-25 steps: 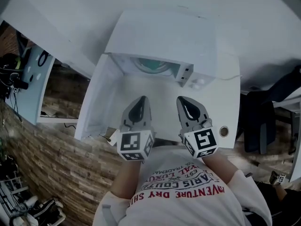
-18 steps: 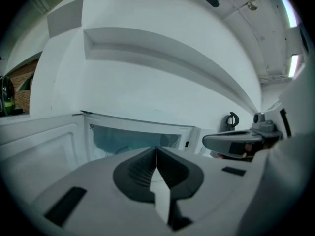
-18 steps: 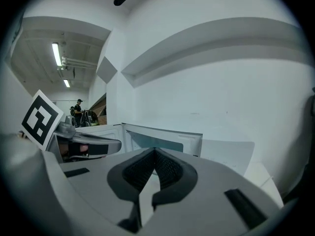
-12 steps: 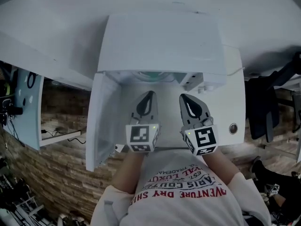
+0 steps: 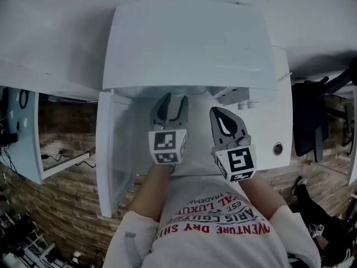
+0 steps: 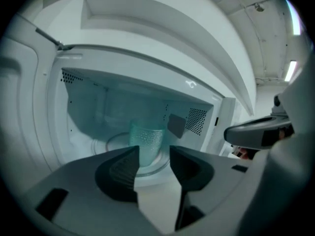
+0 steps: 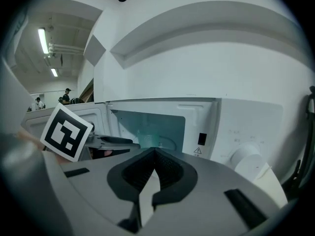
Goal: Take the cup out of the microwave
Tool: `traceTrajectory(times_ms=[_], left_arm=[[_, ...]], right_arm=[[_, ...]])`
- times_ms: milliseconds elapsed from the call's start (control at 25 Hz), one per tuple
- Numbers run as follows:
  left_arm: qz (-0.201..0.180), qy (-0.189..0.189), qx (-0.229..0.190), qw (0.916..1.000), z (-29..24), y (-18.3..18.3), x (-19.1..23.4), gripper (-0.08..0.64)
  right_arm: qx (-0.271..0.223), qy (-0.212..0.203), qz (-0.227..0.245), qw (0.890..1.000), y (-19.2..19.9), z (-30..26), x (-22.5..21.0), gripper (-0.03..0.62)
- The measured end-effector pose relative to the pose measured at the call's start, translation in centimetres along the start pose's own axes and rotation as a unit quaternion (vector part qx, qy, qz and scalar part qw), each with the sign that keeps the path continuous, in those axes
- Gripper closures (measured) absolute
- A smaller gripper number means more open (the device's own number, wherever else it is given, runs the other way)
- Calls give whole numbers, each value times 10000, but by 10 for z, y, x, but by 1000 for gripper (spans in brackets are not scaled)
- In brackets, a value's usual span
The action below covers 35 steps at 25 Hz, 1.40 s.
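cup (image 6: 146,139) sits inside the open microwave (image 5: 189,43), dead centre of the left gripper view. left gripper (image 6: 154,155) jaws opening, narrow gap, nothing gripped. right gripper (image 7: 154,156) pinched closed, empty.

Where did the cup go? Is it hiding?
The see-through dotted cup stands upright on the round glass turntable inside the open white microwave, near the middle of the left gripper view.

Cup (image 6: 146,140) clear, dimpled; m/wave (image 5: 189,43) smooth matt white.
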State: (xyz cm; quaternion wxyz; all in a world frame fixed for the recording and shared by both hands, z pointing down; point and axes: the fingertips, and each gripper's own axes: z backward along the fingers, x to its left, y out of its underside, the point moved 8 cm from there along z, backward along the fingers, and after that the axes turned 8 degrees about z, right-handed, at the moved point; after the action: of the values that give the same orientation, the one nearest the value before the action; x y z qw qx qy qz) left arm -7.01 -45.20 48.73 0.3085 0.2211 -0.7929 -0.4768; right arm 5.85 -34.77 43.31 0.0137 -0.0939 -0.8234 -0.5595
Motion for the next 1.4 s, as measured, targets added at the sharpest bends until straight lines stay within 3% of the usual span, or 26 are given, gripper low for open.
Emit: traceTrajectory(times_ms=[200, 320, 560, 1120, 1240, 1400], left_arm=[[-286, 56, 0, 9996, -25, 0, 4, 160], [-418, 34, -116, 9991, -37, -7, 6, 112], [-371, -70, -139, 9992, -61, -11, 18, 104], [-716, -309, -7, 9970, -81, -10, 25, 110], [-772, -461, -82, 9959, -80, -11, 28, 193], [-790, -411, -53, 9960, -81, -12, 28, 195]], right_arm=[[164, -67, -39, 9998, 2, -8, 4, 588], [230, -87, -76, 9997, 3, -10, 4, 588], [304, -28, -137, 9994, 3, -18, -1, 588], [576, 186, -174, 9980, 15, -20, -11, 588], [618, 238, -182, 9976, 18, -17, -13, 588], [653, 258, -169, 9974, 21, -14, -13, 588]])
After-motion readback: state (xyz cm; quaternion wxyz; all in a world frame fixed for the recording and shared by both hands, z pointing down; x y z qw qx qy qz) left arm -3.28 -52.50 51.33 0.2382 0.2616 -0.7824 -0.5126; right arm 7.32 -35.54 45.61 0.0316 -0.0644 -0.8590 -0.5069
